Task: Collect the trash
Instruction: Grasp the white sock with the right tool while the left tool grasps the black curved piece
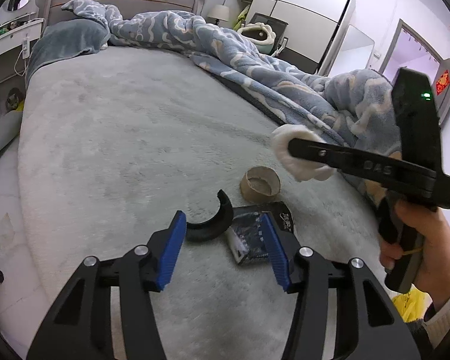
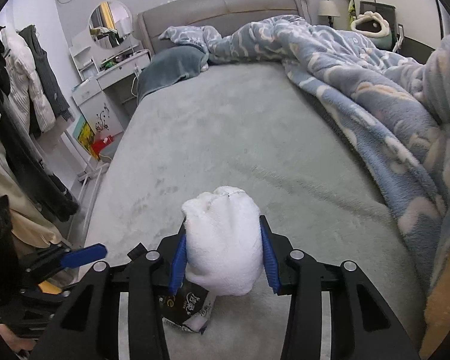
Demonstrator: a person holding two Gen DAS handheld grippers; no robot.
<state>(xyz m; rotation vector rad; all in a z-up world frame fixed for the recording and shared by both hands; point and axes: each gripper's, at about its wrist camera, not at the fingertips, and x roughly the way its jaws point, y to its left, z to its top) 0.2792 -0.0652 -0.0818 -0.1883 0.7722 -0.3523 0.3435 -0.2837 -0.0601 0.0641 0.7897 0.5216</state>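
Observation:
My right gripper (image 2: 223, 252) is shut on a white wad of tissue (image 2: 225, 246) and holds it above the bed; it also shows in the left wrist view (image 1: 303, 156). My left gripper (image 1: 223, 246) is open and empty, low over the bed. Between and just beyond its fingers lie a black snack wrapper (image 1: 256, 234), a curved black plastic piece (image 1: 213, 223) and a cardboard tape core (image 1: 260, 184). The wrapper also shows under the tissue in the right wrist view (image 2: 189, 309).
The grey bed sheet (image 1: 120, 150) stretches ahead. A rumpled blue blanket (image 1: 255, 60) lies along the right side. A yellow bag (image 1: 411, 303) shows at lower right. A dresser (image 2: 111, 72) and hanging clothes (image 2: 30, 90) stand to the left of the bed.

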